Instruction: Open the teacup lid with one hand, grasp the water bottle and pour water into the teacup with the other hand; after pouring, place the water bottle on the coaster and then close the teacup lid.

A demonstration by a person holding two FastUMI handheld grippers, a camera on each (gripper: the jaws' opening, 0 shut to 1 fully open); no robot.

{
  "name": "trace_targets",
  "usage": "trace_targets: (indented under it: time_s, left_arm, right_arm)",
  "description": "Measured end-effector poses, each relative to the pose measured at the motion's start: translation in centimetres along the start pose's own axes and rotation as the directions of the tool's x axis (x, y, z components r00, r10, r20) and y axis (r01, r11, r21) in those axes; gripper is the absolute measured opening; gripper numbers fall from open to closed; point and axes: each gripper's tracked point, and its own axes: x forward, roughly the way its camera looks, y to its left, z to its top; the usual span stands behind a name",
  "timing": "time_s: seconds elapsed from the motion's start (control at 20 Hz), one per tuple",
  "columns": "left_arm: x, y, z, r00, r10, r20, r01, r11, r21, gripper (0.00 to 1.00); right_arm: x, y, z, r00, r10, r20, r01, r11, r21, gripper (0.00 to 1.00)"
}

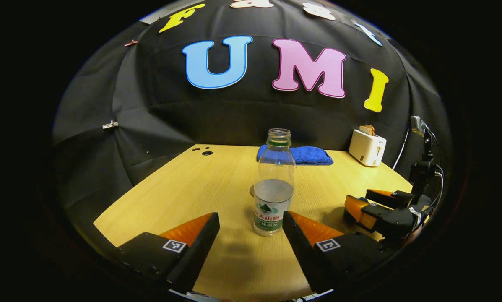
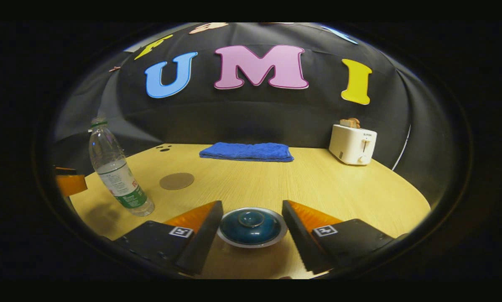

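An uncapped clear water bottle [image 1: 274, 193], about half full, stands upright on the wooden table just ahead of my left gripper [image 1: 251, 224]. That gripper is open, its fingers apart on either side of the bottle's base and not touching it. The brown round coaster [image 2: 176, 180] lies flat behind the bottle [image 2: 116, 172]. In the right gripper view the teacup with its dark blue lid [image 2: 251, 226] sits between the fingers of my right gripper [image 2: 251, 218], which is open with a gap on each side of the cup. The right gripper [image 1: 374, 209] also appears at the right of the left gripper view.
A folded blue towel [image 2: 246, 152] lies at the back of the table [image 2: 339, 184]. At the back right a white toaster [image 2: 352, 144] holds a slice of bread. A camera stand [image 1: 420, 159] rises at the table's right edge.
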Motion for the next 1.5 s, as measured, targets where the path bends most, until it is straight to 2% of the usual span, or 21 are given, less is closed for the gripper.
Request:
trace_targets:
  time_s: [0.05, 0.2, 0.25, 0.35, 0.45, 0.5, 0.55, 0.7, 0.8, 0.85, 0.95, 1.0, 1.05, 1.15, 1.35, 1.5]
  left_arm:
    - [0.1, -0.2, -0.1, 1.000, -0.003, 0.000, 0.003, 1.000, 0.004, 0.96]
    - [0.3, -0.1, 0.0, 1.000, -0.004, -0.002, 0.004, 1.000, 0.005, 0.96]
    - [0.4, -0.2, 0.0, 1.000, -0.004, -0.003, 0.004, 1.000, -0.001, 0.96]
    - [0.5, -0.4, 0.2, 1.000, -0.007, 0.003, 0.007, 1.000, -0.001, 0.96]
    - [0.7, -0.7, 0.2, 1.000, -0.013, 0.006, 0.013, 1.000, 0.010, 0.96]
    - [0.8, -0.8, 0.2, 1.000, -0.017, 0.005, 0.017, 1.000, 0.013, 0.96]
    - [0.9, -0.9, -0.1, 1.000, -0.021, 0.003, 0.021, 1.000, 0.016, 0.96]
    - [1.2, -0.9, -0.8, 1.000, -0.028, -0.005, 0.028, 0.999, 0.026, 0.96]
    - [1.5, -0.8, -1.0, 1.000, -0.027, -0.005, 0.028, 0.999, 0.042, 0.96]
    - [1.7, -0.7, -1.1, 1.000, -0.027, -0.003, 0.027, 0.998, 0.051, 0.96]
    - [2.4, -0.8, -1.1, 0.999, -0.035, 0.001, 0.034, 0.997, 0.071, 0.96]
    - [2.8, -1.1, -1.3, 0.999, -0.050, -0.003, 0.050, 0.995, 0.086, 0.96]
    - [3.2, -1.4, -1.6, 0.998, -0.068, -0.011, 0.069, 0.992, 0.106, 0.96]
    - [3.9, -2.0, -1.6, 0.994, -0.105, -0.010, 0.105, 0.988, 0.109, 0.96]
    - [6.2, -2.9, -0.7, 0.992, -0.120, 0.027, 0.118, 0.990, 0.074, 0.96]
    - [8.4, -4.1, 0.0, 0.987, -0.153, 0.056, 0.146, 0.982, 0.117, 0.96]
  right_arm:
    - [0.2, 0.1, -0.1, 1.000, 0.003, -0.002, -0.003, 1.000, -0.001, 0.76]
    - [0.2, 0.6, -0.3, 1.000, 0.013, -0.011, -0.013, 1.000, -0.011, 0.70]
    - [0.2, 0.6, -0.2, 1.000, 0.011, -0.006, -0.011, 1.000, -0.018, 0.63]
    - [0.2, 0.6, -0.1, 1.000, 0.009, -0.003, -0.009, 1.000, -0.027, 0.58]
    - [0.1, 0.8, 0.0, 1.000, 0.015, -0.004, -0.015, 0.999, -0.028, 0.58]
    - [0.3, 0.5, 0.1, 1.000, 0.014, -0.004, -0.014, 0.999, -0.032, 0.54]
    - [0.3, 0.4, 0.2, 1.000, 0.018, -0.007, -0.019, 0.999, -0.034, 0.46]
    - [0.4, 0.5, 0.3, 0.999, 0.033, -0.010, -0.033, 0.999, -0.039, 0.34]
    - [0.4, 0.6, 0.3, 0.999, 0.042, -0.020, -0.043, 0.998, -0.049, 0.37]
    - [0.3, 0.6, 0.2, 0.999, 0.040, -0.033, -0.042, 0.997, -0.057, 0.30]
    - [0.7, 1.2, 0.3, 0.997, 0.064, -0.052, -0.068, 0.995, -0.075, 0.28]
    - [0.7, 1.4, 0.5, 0.996, 0.076, -0.053, -0.080, 0.994, -0.079, 0.33]
    - [0.6, 1.4, 1.0, 0.996, 0.081, -0.045, -0.084, 0.993, -0.080, 0.28]
    - [0.5, 1.2, 2.4, 0.996, 0.084, -0.016, -0.085, 0.993, -0.077, 0.28]
    - [0.3, 0.9, 4.6, 0.996, 0.090, 0.008, -0.089, 0.995, -0.054, 0.28]
    - [-0.4, 0.0, 5.5, 0.996, 0.085, 0.018, -0.084, 0.996, -0.042, 0.28]
